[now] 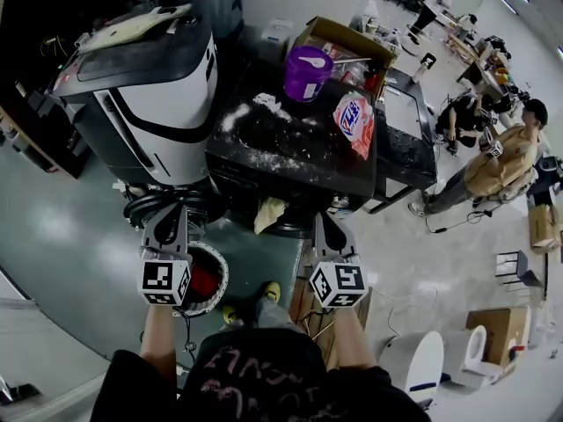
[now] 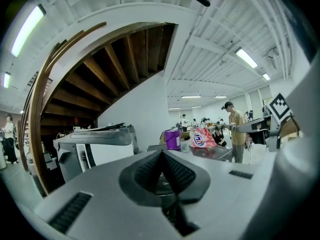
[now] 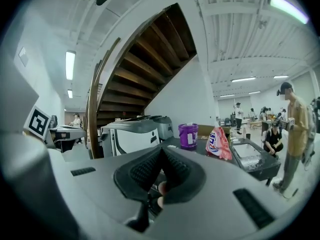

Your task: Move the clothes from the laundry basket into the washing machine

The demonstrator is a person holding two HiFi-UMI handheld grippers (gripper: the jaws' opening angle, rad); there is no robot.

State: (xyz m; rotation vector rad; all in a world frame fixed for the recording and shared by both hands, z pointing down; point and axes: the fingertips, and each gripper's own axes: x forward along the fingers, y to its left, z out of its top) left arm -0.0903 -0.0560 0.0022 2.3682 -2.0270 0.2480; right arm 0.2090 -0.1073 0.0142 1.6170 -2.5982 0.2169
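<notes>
**Head view, looking steeply down.** The round white-rimmed laundry basket (image 1: 214,299) stood on the grey floor (image 1: 70,236). Its left part was covered by the marker cube of the left tongs (image 1: 172,222), and only a patch of red clothes (image 1: 204,280) showed inside it. A pale yellow cloth (image 1: 269,214) hung at the front edge of the black bench (image 1: 290,152); what lay behind it was in shadow and could not be made out. The person's forearms were cut off by the dark printed shirt at the lower edge.

On the bench stood a purple plastic bucket (image 1: 308,73). Apart to its right lay a pink-and-white detergent bag (image 1: 354,121), and white powder was scattered across the top. A white-and-black machine (image 1: 149,104) stood just left of the bench. Open floor lay left of the basket and right of the right tongs (image 1: 325,227).

The two tongs were side by side and well apart, pointing near level toward the bench, with the left one over the basket in this view. In each gripper view the ribbed pads (image 2: 147,171) met with nothing between them, so both tongs were fully closed and empty.
</notes>
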